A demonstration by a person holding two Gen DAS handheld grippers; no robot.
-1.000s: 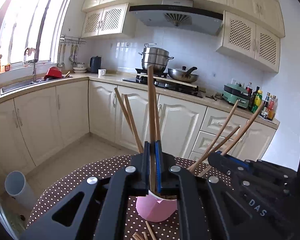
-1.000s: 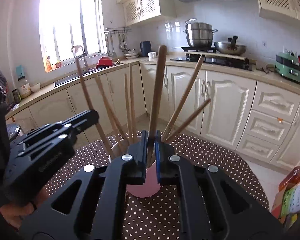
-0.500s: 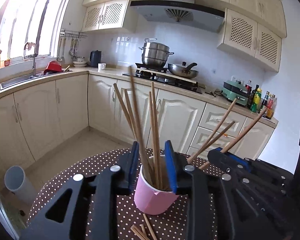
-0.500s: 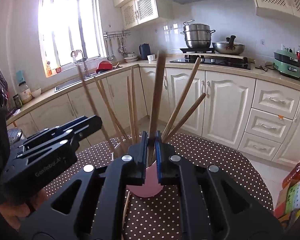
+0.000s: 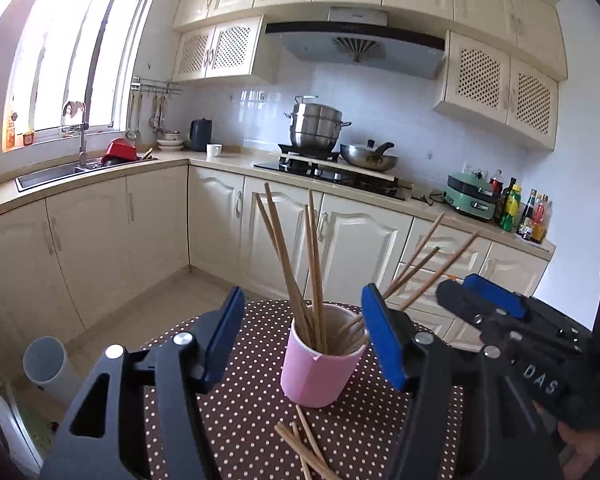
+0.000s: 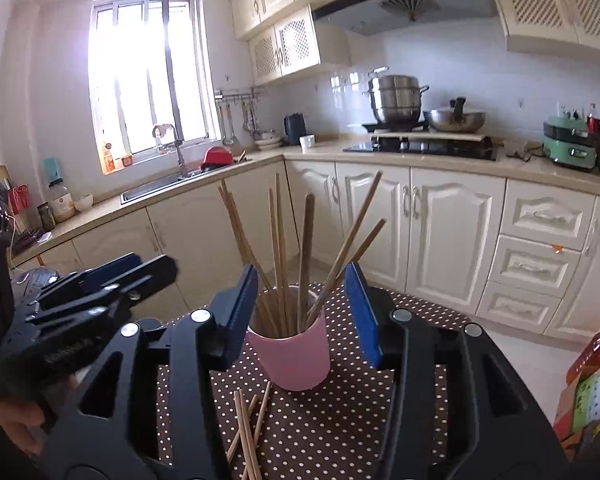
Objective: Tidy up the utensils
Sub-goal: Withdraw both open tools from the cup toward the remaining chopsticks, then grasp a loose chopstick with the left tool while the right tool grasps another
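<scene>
Both tools (image 5: 302,338) (image 6: 302,304) opened, releasing chopsticks (image 6: 305,256) into the cup (image 5: 316,368).

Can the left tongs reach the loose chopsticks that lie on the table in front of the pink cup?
Probably yes. The left tongs are open and empty, their jaws having just opened. The loose chopsticks lie uncovered on the dotted cloth, nearer than the pink cup, with nothing over them. The tongs would have to dip down.

pink cup (image 5: 318,372): smooth, matt, looked like paper or plastic.
chopsticks (image 5: 296,268): bare light wood, dull finish.
counter cloth (image 5: 252,408): brown fabric with white dots, matt.
left tool (image 5: 302,344): black matt plastic body, blue pads, shiny metal screws.
right tool (image 6: 302,308): same black plastic, blue pads.
steamer pot (image 6: 396,98): polished metal, glossy.
</scene>
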